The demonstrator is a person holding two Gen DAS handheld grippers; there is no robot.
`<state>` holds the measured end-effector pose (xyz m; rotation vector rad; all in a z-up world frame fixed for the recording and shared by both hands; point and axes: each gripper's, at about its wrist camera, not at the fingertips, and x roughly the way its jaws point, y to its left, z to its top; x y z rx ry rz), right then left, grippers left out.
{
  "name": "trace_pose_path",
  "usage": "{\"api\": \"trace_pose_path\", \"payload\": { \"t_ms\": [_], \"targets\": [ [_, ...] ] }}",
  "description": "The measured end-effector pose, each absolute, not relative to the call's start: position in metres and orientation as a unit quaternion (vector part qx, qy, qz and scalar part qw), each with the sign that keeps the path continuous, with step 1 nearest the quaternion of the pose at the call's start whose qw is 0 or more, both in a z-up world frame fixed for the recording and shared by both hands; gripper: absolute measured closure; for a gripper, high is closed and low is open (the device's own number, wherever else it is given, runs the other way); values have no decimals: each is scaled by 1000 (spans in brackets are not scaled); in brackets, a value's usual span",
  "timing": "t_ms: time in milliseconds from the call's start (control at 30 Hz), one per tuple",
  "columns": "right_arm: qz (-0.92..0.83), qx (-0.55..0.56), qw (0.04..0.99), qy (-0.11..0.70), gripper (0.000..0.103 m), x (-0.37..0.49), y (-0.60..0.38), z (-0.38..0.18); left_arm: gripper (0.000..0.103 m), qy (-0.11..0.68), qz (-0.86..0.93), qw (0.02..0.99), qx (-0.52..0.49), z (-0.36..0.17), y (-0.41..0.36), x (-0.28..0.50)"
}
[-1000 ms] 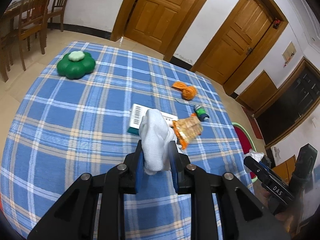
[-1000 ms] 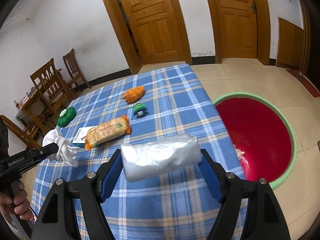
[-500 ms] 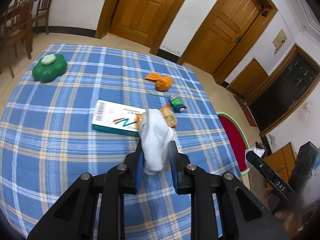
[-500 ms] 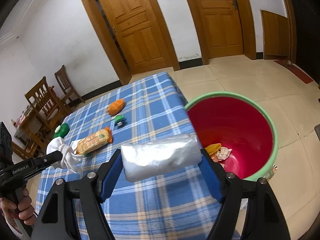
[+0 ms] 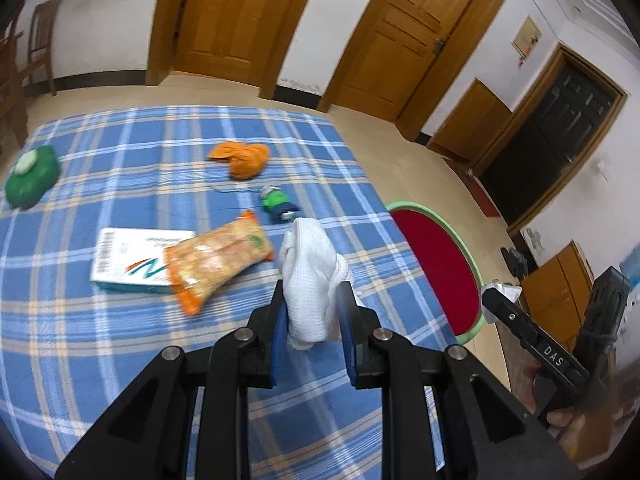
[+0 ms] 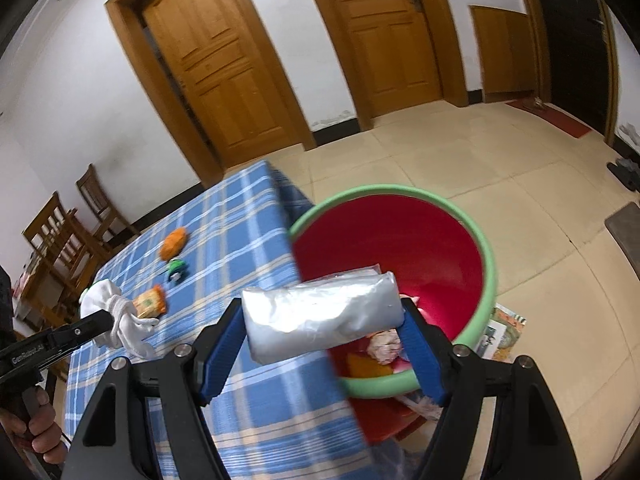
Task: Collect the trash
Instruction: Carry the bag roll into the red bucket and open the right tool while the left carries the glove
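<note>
My left gripper (image 5: 313,320) is shut on a crumpled white cloth (image 5: 310,276), held above the blue checked tablecloth (image 5: 120,340); the same cloth (image 6: 116,316) shows at the left of the right wrist view. My right gripper (image 6: 324,344) is shut on a clear plastic packet (image 6: 320,314), held lengthwise across the jaws at the table's edge, over the near rim of the red bin with a green rim (image 6: 486,264). Some trash lies in the bin's bottom. From the left wrist view the bin (image 5: 440,256) stands on the floor to the table's right.
On the table lie an orange snack bag (image 5: 216,258) across a white and teal box (image 5: 128,264), a small green toy (image 5: 276,202), an orange crumpled piece (image 5: 244,156) and a green round container (image 5: 30,178). Wooden chairs (image 6: 64,232) stand beyond the table. Doors line the far wall.
Both grippers have swung right toward the bin, each still holding its item. The right gripper's packet now hangs at the bin's rim instead of above the tablecloth.
</note>
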<state>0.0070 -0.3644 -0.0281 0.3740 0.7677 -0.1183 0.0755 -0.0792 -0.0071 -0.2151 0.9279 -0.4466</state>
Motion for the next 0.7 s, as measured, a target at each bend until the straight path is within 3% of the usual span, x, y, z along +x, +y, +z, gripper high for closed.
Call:
{"api": "trace_pose_path", "payload": {
  "t_ms": [567, 700],
  "targets": [
    [-98, 187, 895, 393, 24, 29, -408, -66, 80, 447, -268, 851, -64, -7, -156, 110],
    [-99, 190, 896, 390, 17, 29, -412, -68, 80, 449, -275, 848, -58, -8, -169, 118]
  ]
}}
